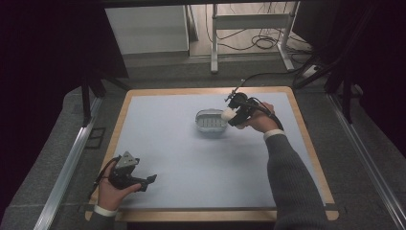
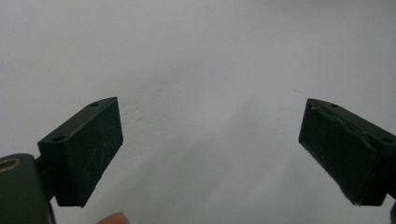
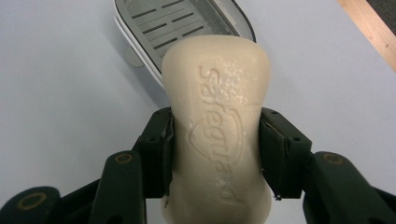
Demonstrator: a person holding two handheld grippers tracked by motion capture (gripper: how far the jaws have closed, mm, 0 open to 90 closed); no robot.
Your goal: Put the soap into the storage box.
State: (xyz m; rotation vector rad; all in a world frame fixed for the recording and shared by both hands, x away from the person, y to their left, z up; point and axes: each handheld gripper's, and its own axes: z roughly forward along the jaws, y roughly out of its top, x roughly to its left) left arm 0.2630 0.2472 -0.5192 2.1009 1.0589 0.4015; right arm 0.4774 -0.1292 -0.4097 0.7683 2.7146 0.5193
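A cream bar of soap (image 3: 217,130) with embossed lettering is clamped between the jaws of my right gripper (image 3: 215,149). In the high view that right gripper (image 1: 233,116) holds the soap (image 1: 227,115) just above the right end of a grey slotted soap dish (image 1: 205,125) near the middle of the table. The soap dish (image 3: 154,23) lies beyond the soap in the right gripper view. My left gripper (image 1: 149,182) rests near the front left corner, jaws wide apart. In the left gripper view the left gripper (image 2: 210,149) has nothing between its fingers.
The pale blue mat (image 1: 191,163) has a wooden border (image 1: 306,139). Beyond the far edge stand a white table frame (image 1: 249,21) and loose cables (image 1: 261,43) on the floor. Dark frames flank both sides.
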